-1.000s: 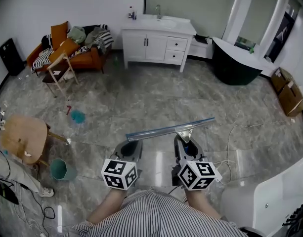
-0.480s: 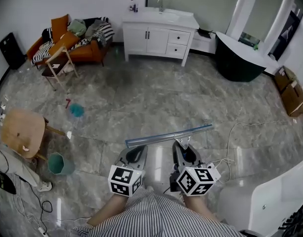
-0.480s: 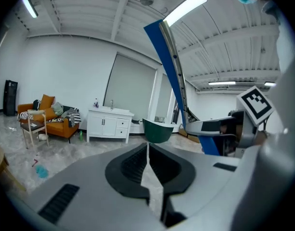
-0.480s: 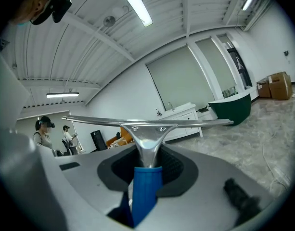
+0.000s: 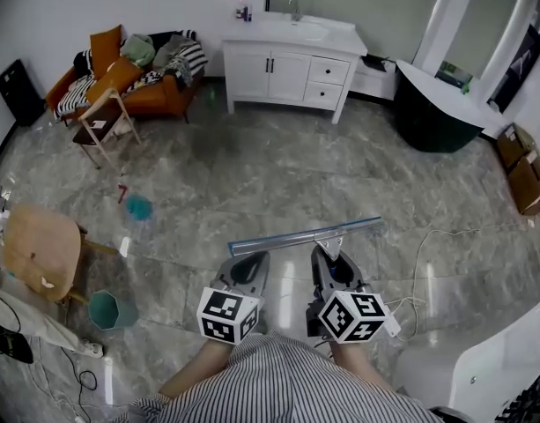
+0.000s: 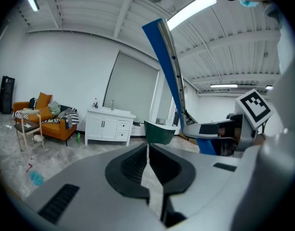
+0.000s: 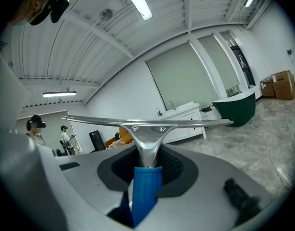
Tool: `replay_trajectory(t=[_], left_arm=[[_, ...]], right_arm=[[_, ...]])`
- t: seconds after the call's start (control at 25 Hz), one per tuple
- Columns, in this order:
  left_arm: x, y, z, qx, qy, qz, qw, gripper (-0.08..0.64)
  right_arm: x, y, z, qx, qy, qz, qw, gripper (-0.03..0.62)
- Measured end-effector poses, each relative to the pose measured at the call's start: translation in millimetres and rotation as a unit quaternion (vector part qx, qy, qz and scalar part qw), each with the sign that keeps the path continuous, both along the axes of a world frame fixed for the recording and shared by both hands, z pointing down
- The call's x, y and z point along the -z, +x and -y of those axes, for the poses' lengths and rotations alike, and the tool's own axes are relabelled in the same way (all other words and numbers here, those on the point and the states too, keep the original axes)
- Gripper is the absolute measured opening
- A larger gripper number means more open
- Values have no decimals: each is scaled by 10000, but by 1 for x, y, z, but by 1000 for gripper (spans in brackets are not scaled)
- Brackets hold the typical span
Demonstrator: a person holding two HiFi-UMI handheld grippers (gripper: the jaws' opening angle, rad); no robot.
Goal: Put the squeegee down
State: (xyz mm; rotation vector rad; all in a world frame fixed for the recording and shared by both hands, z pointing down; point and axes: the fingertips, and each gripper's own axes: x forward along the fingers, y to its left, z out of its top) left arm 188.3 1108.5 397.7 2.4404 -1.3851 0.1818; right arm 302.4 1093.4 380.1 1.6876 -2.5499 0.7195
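In the head view the right tool carries the blue-handled squeegee with a long metal blade well above the grey marble floor, just as a second ago; only the room has shifted in frame. In the left gripper view the left tool has its jaws together on nothing. In the right gripper view the jaws clamp the blue handle; we judge the putting-down is not yet begun.

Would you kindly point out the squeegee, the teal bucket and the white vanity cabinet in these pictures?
squeegee (image 5: 287,238), head view, middle of its long blade.
teal bucket (image 5: 111,314), head view, its side wall.
white vanity cabinet (image 5: 283,76), head view, its front doors.
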Motion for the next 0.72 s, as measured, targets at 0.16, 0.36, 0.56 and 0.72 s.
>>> replay_trajectory(t=[0.16, 0.36, 0.56, 0.72], left_arm=[[9, -26, 60, -128, 65, 34, 9999, 25], [16, -58, 134, -210, 189, 16, 9996, 25], [8, -85, 182, -221, 76, -24, 9997, 25], [1, -100, 210, -160, -60, -138, 9998, 25]], right_arm=[[10, -22, 58, -128, 86, 21, 9999, 97], [12, -52, 126, -232, 137, -37, 9996, 97], [16, -82, 174, -182, 150, 63, 9997, 97], [9, -94, 204, -123, 38, -42, 9999, 97]])
